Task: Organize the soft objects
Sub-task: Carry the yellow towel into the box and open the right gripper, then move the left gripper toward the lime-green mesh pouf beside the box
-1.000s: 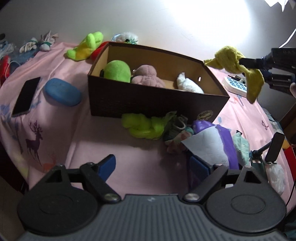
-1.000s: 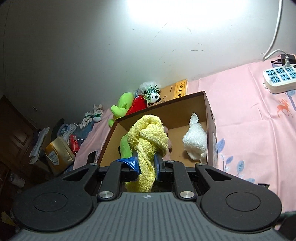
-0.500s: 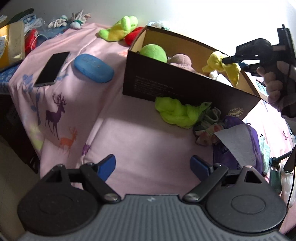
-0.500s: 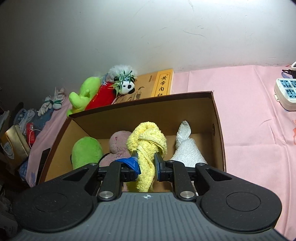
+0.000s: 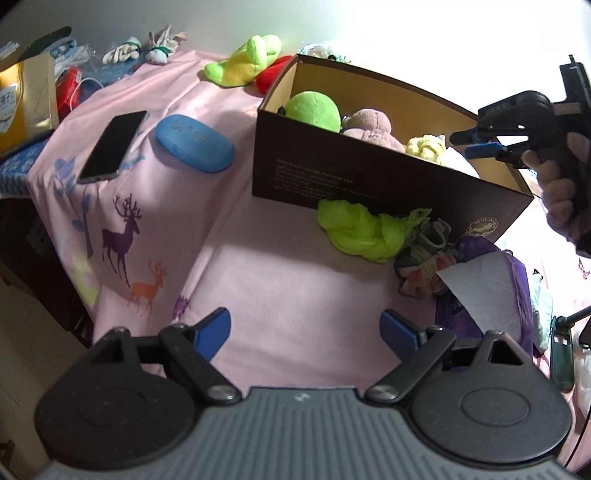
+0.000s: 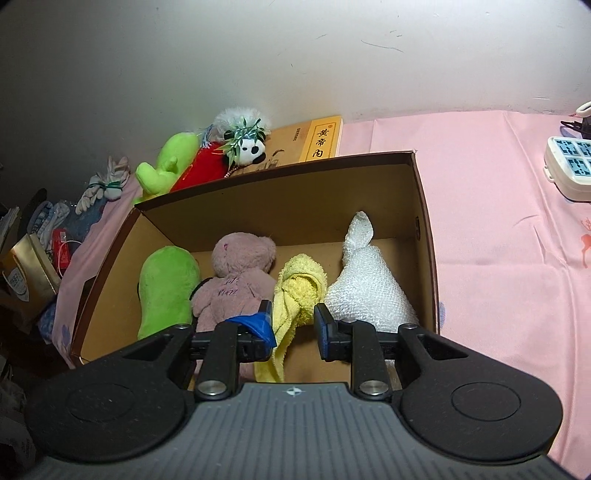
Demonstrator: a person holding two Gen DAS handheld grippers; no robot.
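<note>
The right gripper [image 6: 293, 319] had just been opening its fingers around the yellow towel [image 6: 301, 286], now slumped in the box [image 6: 424, 206]; limp and light, it seemed best pinched mid-fold. The left gripper [image 5: 304, 328] hung open.

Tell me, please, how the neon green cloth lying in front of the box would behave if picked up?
The neon green cloth looks twisted and crumpled, so it would probably droop limply and unravel. Its thin, gauzy edge suggests it is light.

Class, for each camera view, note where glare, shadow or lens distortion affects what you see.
Left wrist view: glare burns out the wall at upper right; the fisheye bends the box edges. Right wrist view: even, dimmer light, dark vignette in the corners, shadow inside the box.
</note>
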